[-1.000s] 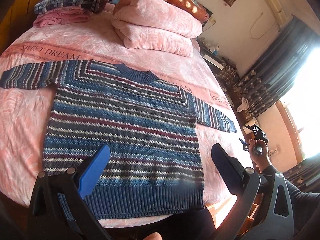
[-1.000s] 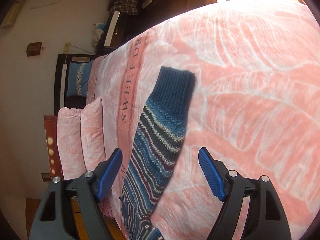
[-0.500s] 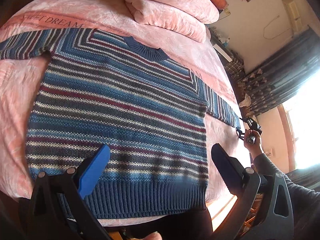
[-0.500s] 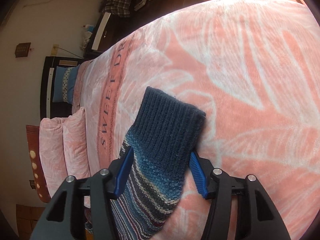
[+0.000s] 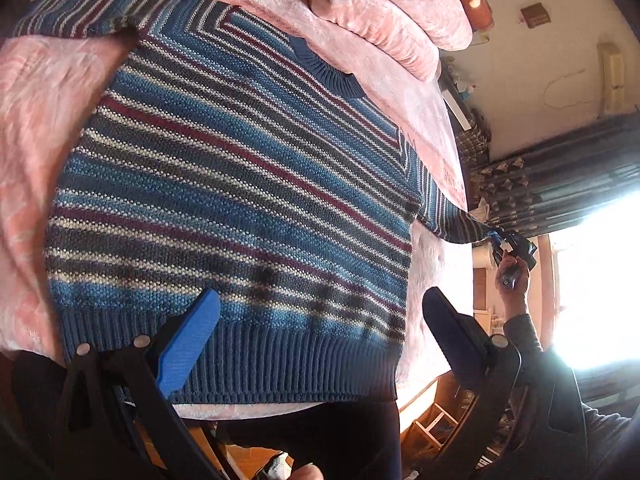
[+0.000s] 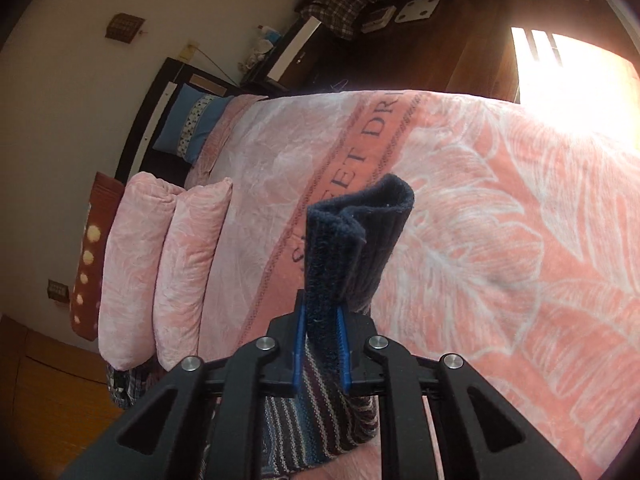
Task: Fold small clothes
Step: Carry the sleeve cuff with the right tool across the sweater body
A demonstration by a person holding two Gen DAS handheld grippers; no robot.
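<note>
The right gripper, spread a second ago, now pinches the blue striped knitted sweater's navy ribbed cuff — sleeve fold starting. The left gripper hovers spread at the hem's six o'clock — sweater flat on the pink bedspread.

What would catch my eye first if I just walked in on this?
A blue striped sweater lies spread flat on a pink bedspread lettered SWEET DREAM. The right gripper has clamped the dark ribbed cuff of one sleeve, while the left gripper hangs open over the sweater's hem.
</note>
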